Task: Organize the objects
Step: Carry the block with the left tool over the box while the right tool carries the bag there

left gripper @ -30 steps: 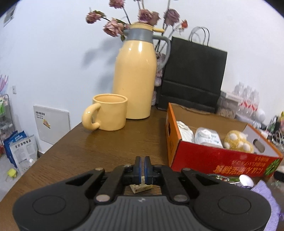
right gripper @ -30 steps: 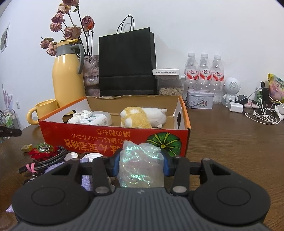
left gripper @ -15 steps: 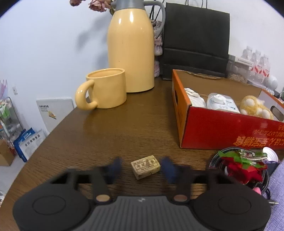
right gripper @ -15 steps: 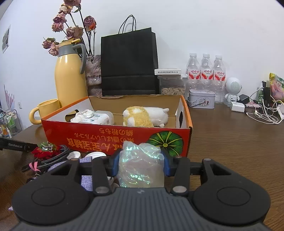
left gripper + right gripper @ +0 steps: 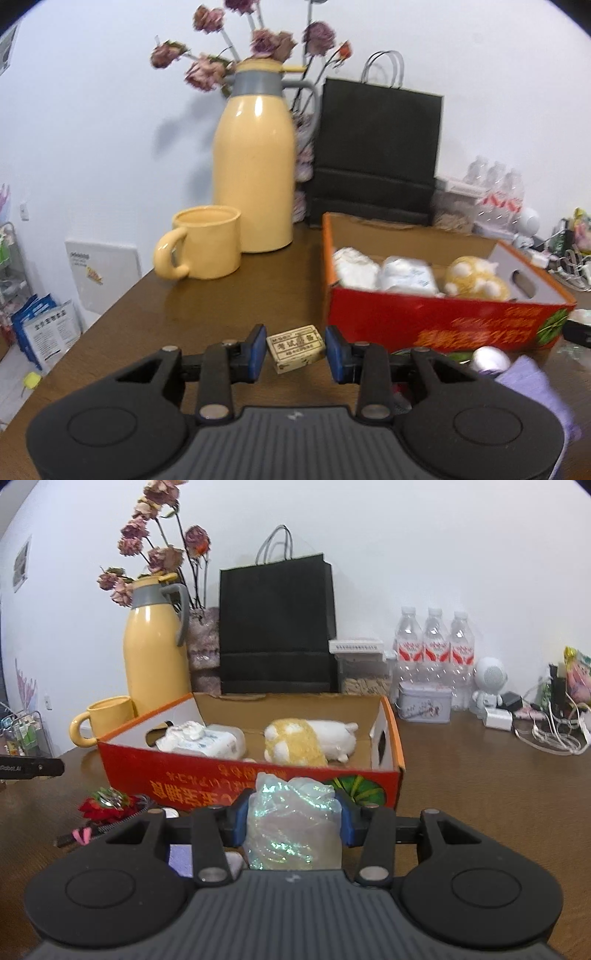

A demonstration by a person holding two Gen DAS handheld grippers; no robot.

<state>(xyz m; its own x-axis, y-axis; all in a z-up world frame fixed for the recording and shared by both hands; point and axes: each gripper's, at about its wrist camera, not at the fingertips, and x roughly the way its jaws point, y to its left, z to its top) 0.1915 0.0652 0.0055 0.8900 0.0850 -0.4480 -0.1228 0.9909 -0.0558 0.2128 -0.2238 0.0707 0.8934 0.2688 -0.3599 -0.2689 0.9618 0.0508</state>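
A red cardboard box stands on the brown table and holds wipes packs and a yellow-and-white plush toy. My left gripper is open, its blue pads on either side of a small tan eraser block, with gaps on both sides. My right gripper is shut on a crumpled iridescent plastic bag and holds it just in front of the box's near wall.
A yellow mug and yellow jug with dried flowers stand left of the box, a black paper bag behind it. Water bottles, a tin and cables sit right. A red ornament and purple cloth lie before the box.
My left gripper opened from shut and its pads now stand on either side of the eraser block. My right gripper rose and moved closer to the box with the bag.
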